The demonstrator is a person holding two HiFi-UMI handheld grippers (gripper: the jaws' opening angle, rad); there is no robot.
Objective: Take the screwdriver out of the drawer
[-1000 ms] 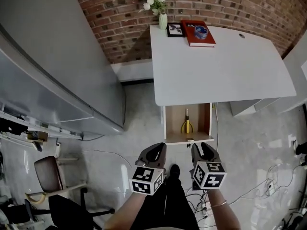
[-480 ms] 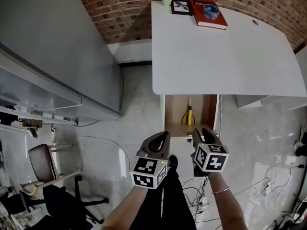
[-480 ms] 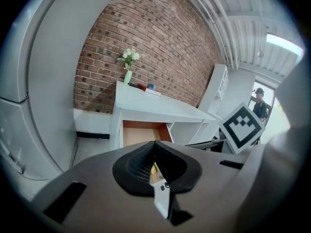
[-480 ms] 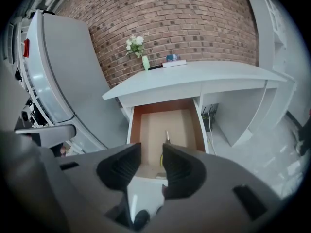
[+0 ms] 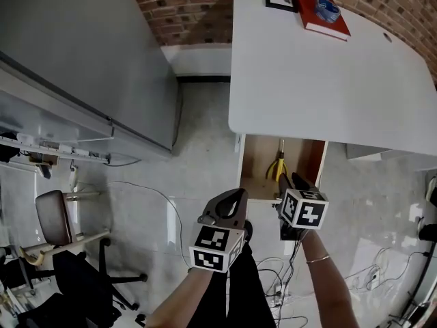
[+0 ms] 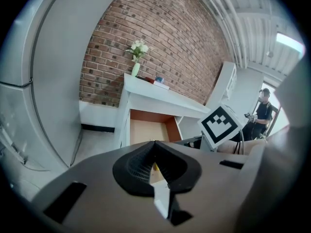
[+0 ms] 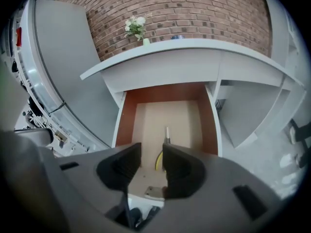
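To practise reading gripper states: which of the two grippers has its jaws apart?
The right gripper: its jaws stand apart, with the screwdriver in the open drawer seen beyond the gap. The left gripper has its jaws closed together.

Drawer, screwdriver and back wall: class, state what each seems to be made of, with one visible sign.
Drawer: probably wood or wood-look board, matt, with a pale tan floor and reddish-brown side walls. Screwdriver: the shiny grey shaft suggests metal; the yellow handle looks like plastic or rubber, but is too small to tell. Back wall: rough red-brown brick with visible mortar joints.
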